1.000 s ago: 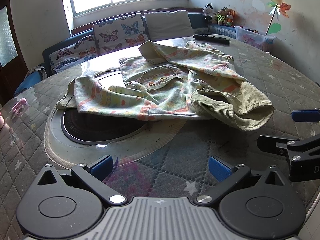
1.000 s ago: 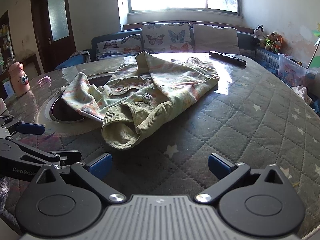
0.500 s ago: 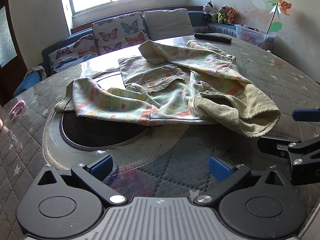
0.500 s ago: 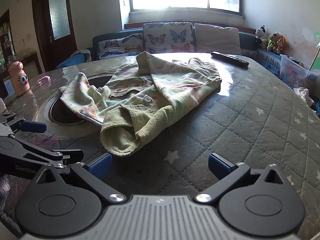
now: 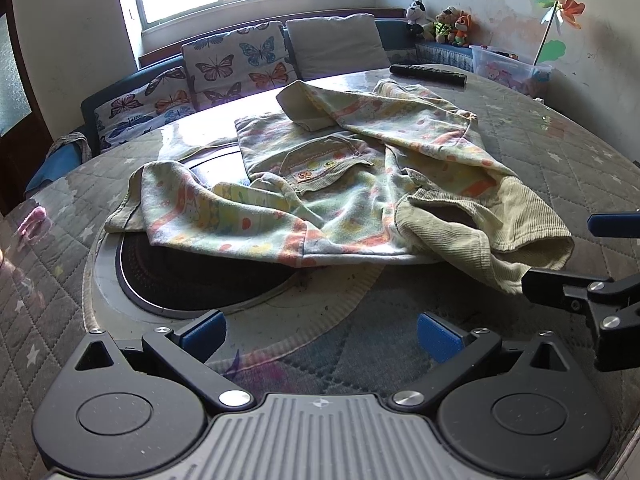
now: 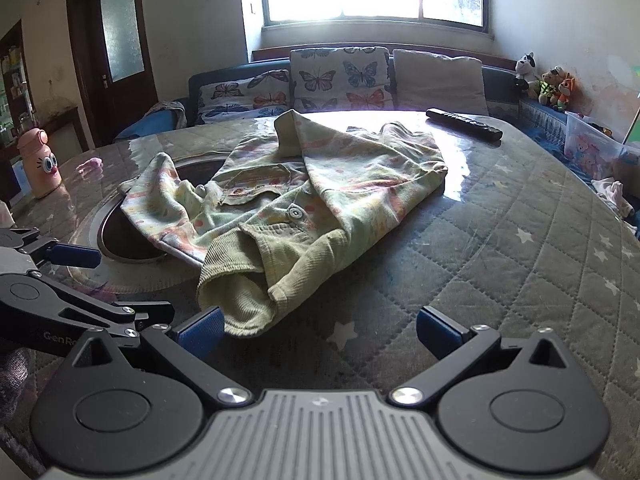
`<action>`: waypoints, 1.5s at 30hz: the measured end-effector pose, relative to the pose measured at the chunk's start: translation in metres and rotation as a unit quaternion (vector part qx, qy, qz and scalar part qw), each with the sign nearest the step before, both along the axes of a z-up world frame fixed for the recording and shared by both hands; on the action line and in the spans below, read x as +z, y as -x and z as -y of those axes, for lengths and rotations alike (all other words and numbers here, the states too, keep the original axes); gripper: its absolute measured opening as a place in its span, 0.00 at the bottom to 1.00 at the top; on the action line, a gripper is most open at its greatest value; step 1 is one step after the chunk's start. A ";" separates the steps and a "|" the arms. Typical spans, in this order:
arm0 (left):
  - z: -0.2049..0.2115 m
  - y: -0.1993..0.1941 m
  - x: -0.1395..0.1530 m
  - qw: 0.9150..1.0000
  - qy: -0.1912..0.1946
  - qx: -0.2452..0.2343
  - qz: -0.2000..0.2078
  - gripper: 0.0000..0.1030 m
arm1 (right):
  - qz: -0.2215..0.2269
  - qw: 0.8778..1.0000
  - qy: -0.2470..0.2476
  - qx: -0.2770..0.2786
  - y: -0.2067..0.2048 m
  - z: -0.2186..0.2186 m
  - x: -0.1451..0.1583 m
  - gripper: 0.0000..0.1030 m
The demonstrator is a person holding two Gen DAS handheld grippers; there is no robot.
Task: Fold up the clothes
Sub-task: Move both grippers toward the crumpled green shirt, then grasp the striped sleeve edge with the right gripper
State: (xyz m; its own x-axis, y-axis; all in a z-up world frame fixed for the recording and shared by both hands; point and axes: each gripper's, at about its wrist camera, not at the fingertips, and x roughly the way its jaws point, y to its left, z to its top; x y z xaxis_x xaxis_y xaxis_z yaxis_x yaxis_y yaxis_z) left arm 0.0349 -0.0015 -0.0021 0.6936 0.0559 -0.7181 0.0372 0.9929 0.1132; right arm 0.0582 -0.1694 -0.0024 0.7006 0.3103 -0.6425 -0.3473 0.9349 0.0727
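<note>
A crumpled pale green child's jacket with orange and yellow print and ribbed olive cuffs lies on the round quilted table. It also shows in the right wrist view. My left gripper is open and empty, just short of the jacket's near hem. My right gripper is open and empty, its left pad close beside the ribbed cuff. Each gripper shows at the edge of the other's view.
The jacket partly covers a dark round recess in the table's middle. A black remote lies at the far edge. A pink bottle stands at far left. A sofa with butterfly cushions sits behind.
Both grippers have moved forward toward the jacket, so it looms larger. The right gripper's left pad now sits next to the ribbed cuff. The jacket has not moved.
</note>
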 end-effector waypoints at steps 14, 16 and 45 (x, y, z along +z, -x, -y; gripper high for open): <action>-0.014 -0.024 0.014 1.000 0.000 0.003 0.010 1.00 | 0.020 0.999 0.005 0.041 -0.026 -0.007 0.030 1.00; -0.018 -0.030 0.017 1.000 -0.001 0.005 0.013 1.00 | 0.023 0.999 0.011 0.046 -0.035 -0.009 0.033 1.00; -0.054 -0.100 -0.001 0.999 0.013 0.048 -0.017 1.00 | 0.020 0.993 0.054 0.105 -0.269 -0.091 0.017 0.76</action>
